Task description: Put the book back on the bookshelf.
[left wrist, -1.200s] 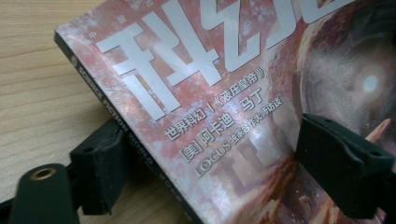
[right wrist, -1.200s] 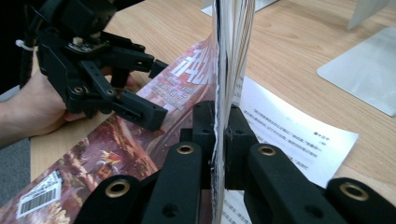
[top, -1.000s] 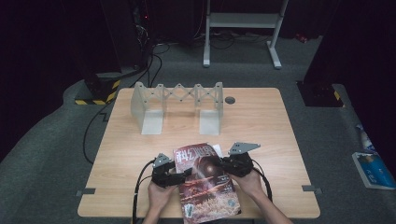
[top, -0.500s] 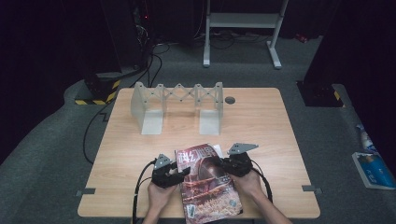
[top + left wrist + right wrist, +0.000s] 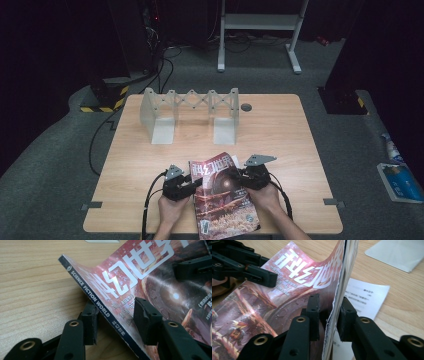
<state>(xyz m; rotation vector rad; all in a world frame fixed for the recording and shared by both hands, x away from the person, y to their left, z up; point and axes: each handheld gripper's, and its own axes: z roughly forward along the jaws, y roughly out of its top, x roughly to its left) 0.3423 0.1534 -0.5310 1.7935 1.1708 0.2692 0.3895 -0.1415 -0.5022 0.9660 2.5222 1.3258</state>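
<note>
At the near edge of the table [image 5: 150, 165], centre, a magazine [image 5: 222, 200] lies between the two hands, its long axis running near to far and leaning a little left at the far end, title toward the far side, its near end overhanging the table edge. Left tongs [image 5: 192, 184] sit on the spine side at the left; in the left gripper view the spine [image 5: 100, 307] passes between the jaws, one under and one over the cover, and they have just been closing, but whether the pads [image 5: 147, 320] press yet I cannot tell. Right tongs [image 5: 239, 176] are on the open page edge at the right; in the right gripper view the lifted page edges [image 5: 335, 315] stand upright between the jaws, which have just been opening and now look slightly spread, a slim gap showing either side. A loose white sheet [image 5: 362, 300] lies under that edge. Both hands are equally near, one per long side. Far off, a grey expandable rack [image 5: 190, 115] stands across the table; likely destination, so the magazine would travel far.
</note>
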